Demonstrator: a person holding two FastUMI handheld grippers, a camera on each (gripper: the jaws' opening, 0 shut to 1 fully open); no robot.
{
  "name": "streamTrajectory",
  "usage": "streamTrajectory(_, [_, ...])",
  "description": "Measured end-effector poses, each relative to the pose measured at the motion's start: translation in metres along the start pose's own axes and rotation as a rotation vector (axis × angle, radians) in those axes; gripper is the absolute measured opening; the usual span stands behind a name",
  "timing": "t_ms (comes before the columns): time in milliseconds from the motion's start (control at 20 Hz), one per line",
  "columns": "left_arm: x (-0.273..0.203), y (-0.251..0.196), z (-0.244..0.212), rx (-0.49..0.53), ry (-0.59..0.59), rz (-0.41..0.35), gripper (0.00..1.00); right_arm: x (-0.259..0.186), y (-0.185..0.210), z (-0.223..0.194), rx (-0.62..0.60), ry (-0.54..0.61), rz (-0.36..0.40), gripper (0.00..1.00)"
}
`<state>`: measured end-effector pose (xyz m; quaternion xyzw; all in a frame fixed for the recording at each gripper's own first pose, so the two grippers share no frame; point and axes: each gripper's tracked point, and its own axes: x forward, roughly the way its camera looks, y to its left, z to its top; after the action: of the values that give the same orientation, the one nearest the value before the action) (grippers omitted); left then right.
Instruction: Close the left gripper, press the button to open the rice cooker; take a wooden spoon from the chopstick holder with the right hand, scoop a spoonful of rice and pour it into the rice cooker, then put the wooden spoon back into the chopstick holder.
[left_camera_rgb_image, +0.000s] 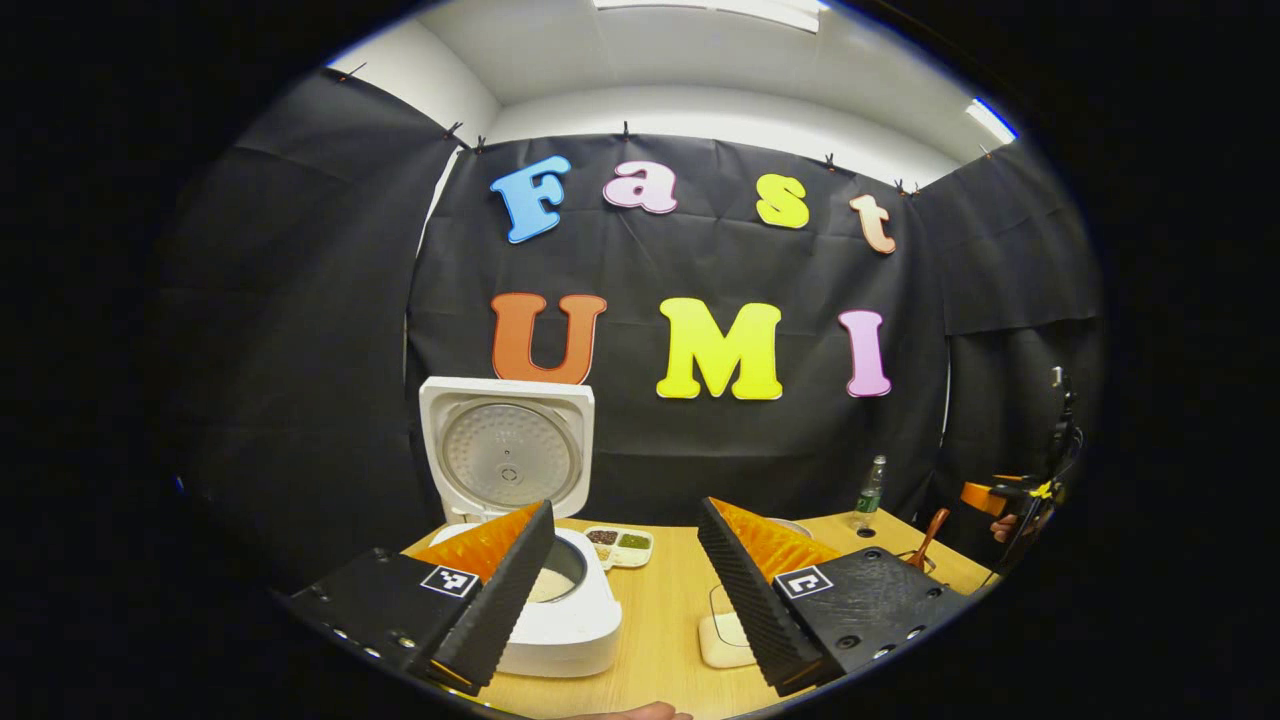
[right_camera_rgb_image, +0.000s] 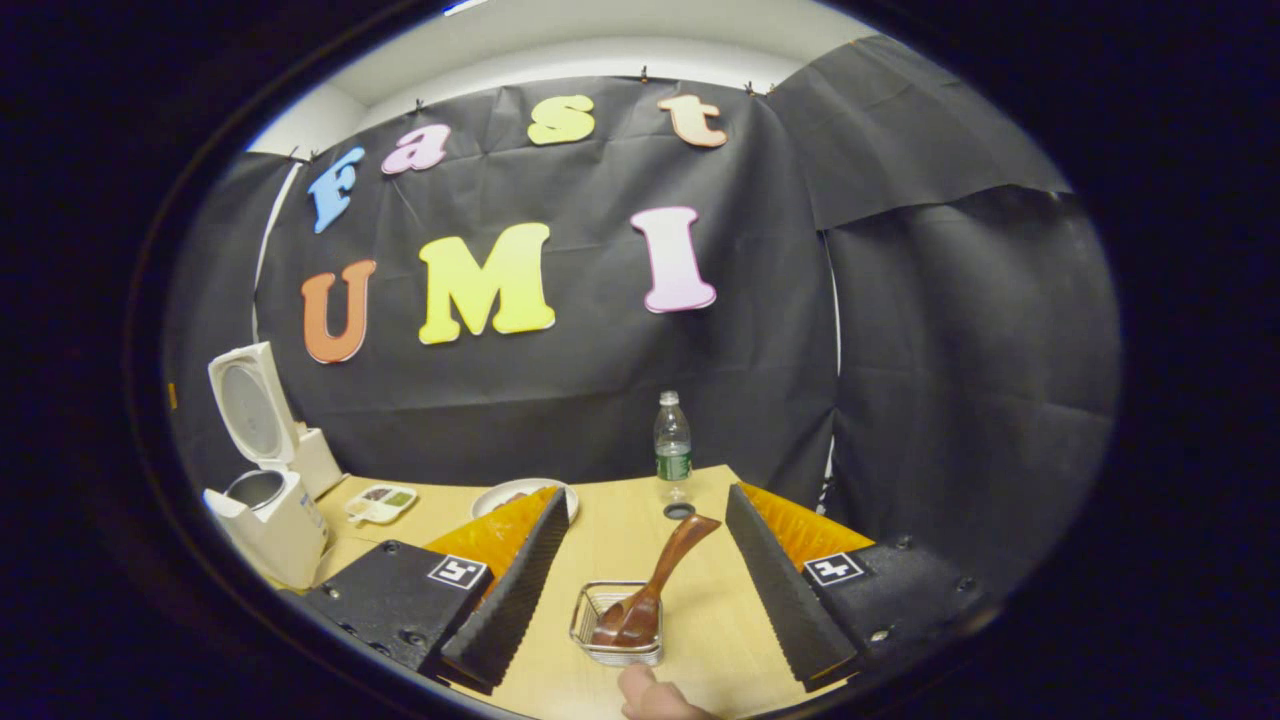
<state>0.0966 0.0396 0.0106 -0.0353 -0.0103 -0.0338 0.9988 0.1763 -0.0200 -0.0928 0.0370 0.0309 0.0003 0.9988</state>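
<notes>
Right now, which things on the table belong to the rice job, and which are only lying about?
For the job: rice cooker, lid open; wooden spoon; wire chopstick holder; right gripper, open.

Lying about: water bottle; small divided dish; plate.

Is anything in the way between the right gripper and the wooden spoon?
Nothing visible is. The right gripper is open, and the wooden spoon leans in the wire chopstick holder straight ahead between its fingers, with bare table around it. The bottle stands farther back.
</notes>
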Motion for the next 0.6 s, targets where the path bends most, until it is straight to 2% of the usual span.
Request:
streamTrajectory(50, [0.003,0.006,0.003,0.006,0.008,0.012,0.92,-0.008,0.002,0.006,-0.014,-0.016,-0.002,0.96])
streamTrajectory(150, [0.011,0.014,0.014,0.021,0.009,0.022,0.92,-0.025,0.007,0.021,-0.036,-0.058,-0.003,1.0])
streamTrajectory(300, [0.022,0.02,0.035,0.038,0.0,0.016,0.92,-0.046,0.013,0.034,-0.045,-0.084,-0.006,0.96])
streamTrajectory(600, [0.06,0.036,0.075,0.053,-0.036,0.015,0.92,-0.076,0.038,0.051,-0.034,-0.115,0.049,0.99])
